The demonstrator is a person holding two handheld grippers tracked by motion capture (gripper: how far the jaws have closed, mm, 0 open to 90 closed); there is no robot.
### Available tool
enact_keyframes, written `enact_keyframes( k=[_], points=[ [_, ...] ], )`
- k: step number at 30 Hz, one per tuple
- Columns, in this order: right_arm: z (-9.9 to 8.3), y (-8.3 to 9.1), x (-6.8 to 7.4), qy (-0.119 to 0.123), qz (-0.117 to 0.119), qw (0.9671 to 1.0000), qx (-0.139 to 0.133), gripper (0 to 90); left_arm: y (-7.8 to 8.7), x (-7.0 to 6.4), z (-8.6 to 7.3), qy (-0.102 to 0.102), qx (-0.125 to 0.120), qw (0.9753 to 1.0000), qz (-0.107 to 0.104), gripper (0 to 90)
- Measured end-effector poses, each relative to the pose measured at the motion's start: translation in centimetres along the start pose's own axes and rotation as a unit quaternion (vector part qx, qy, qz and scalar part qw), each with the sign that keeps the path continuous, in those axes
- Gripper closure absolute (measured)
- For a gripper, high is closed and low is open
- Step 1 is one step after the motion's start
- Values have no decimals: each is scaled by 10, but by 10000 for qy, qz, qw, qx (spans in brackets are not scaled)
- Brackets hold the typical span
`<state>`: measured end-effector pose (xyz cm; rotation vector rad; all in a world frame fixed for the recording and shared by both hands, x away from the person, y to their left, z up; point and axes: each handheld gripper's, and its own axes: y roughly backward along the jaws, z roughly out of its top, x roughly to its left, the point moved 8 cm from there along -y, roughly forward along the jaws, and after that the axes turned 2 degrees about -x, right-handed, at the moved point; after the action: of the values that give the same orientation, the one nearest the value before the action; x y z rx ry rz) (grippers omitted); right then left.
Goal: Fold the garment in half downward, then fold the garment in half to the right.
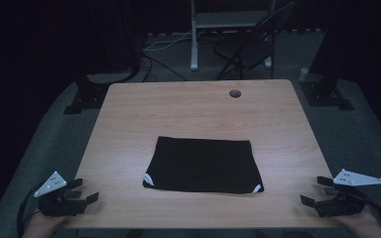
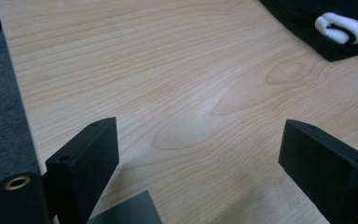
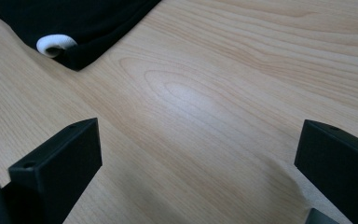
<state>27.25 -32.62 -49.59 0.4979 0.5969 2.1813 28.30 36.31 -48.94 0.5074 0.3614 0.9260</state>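
Bare table (image 1: 129,114) lies open all round the folded black cloth (image 1: 203,163), the only obstacle.

Black folded cloth (image 1: 203,163), lying flat on the light wooden worktop (image 1: 198,106), roughly central and nearer the person's edge. Outline is near-rectangular, slightly wider along the near edge than the far edge, with edges square to the worktop. Surface is smooth, without visible wrinkles. A small white loop (image 1: 149,179) shows at the near left corner and another white loop (image 1: 257,188) at the near right corner; the same corners appear in the left gripper view (image 2: 342,27) and the right gripper view (image 3: 56,44).
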Motion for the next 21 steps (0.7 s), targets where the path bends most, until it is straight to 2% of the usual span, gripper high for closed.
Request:
enact_keyframes(
  k=[4,12,15,21],
  points=[
    [0,0,0,-37,6,10000,3,5,0,-1,0,-19,19,10000,27,120],
    [0,-3,4,71,17,10000,33,5,-2,-3,2,-85,82,9999,41,121],
    [2,-5,8,104,69,9999,31,5,-4,-4,3,-49,75,10000,-21,120],
    [5,-13,17,231,163,9996,96,5,-12,-13,8,-151,135,9997,-150,120]
  ],
)
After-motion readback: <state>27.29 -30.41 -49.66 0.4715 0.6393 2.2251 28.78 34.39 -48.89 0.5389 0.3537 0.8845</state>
